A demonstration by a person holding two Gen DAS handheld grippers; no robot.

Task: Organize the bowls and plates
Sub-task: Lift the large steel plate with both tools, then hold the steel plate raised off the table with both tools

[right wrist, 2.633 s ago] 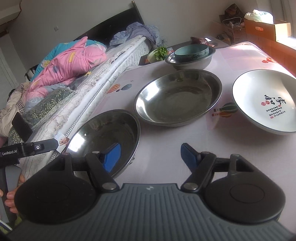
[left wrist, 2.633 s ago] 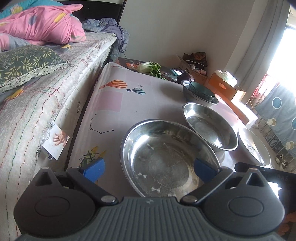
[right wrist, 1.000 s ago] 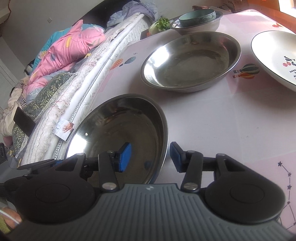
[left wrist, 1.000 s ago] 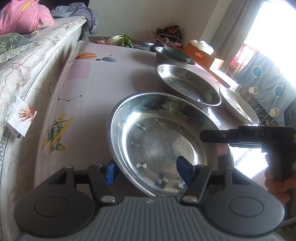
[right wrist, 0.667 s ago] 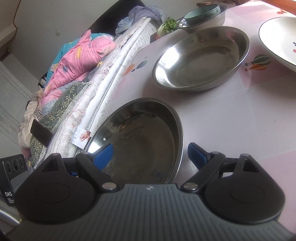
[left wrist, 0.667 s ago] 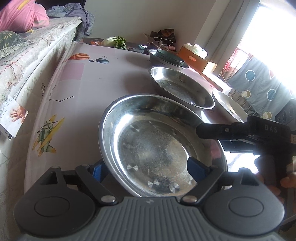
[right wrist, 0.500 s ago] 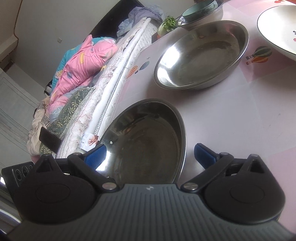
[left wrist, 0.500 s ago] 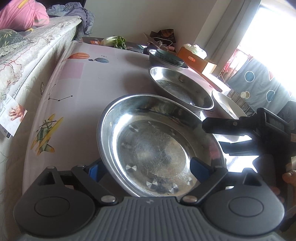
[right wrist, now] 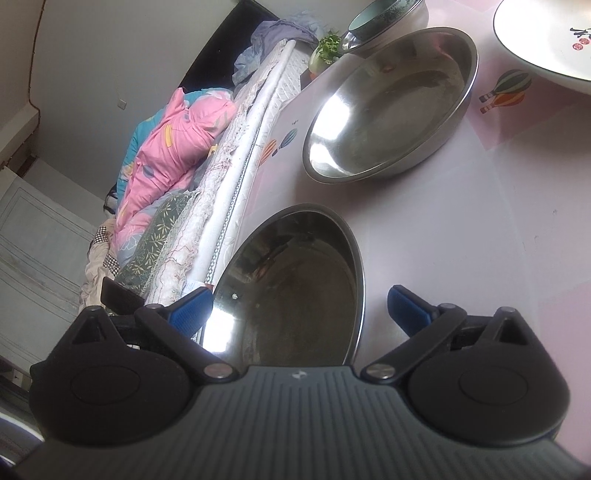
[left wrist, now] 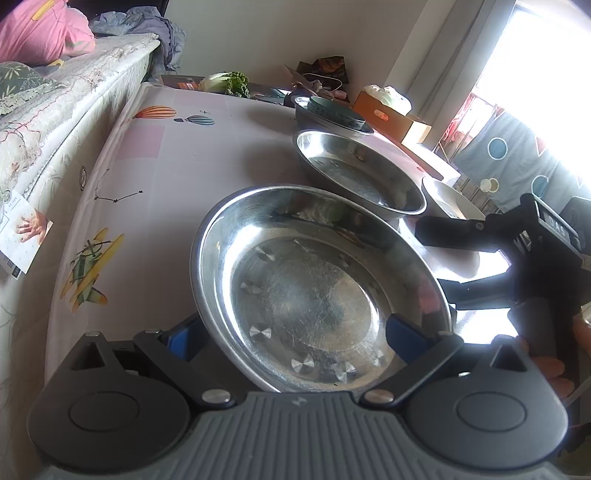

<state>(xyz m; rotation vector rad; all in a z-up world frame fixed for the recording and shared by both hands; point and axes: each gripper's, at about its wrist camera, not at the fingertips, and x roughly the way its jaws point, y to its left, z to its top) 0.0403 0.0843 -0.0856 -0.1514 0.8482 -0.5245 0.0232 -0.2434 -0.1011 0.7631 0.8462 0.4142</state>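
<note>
Near steel pan (left wrist: 317, 291) sits at the table (left wrist: 155, 177) near edge. Both claws, left (left wrist: 295, 336) and right (right wrist: 299, 306), gape wide, straddling its rim, holding nothing. Next: close, lift, nest into second pan (right wrist: 391, 99).

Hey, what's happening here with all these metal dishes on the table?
A person is sorting dishes with a handheld gripper in each hand. Both the left gripper and the right gripper are open and positioned around the near steel plate, one from each side of its rim, with neither closed on it. Beyond it on the table sit a second steel plate, a white plate, and a green bowl nested in a steel bowl. Nothing has been stacked with the near plate.
</note>
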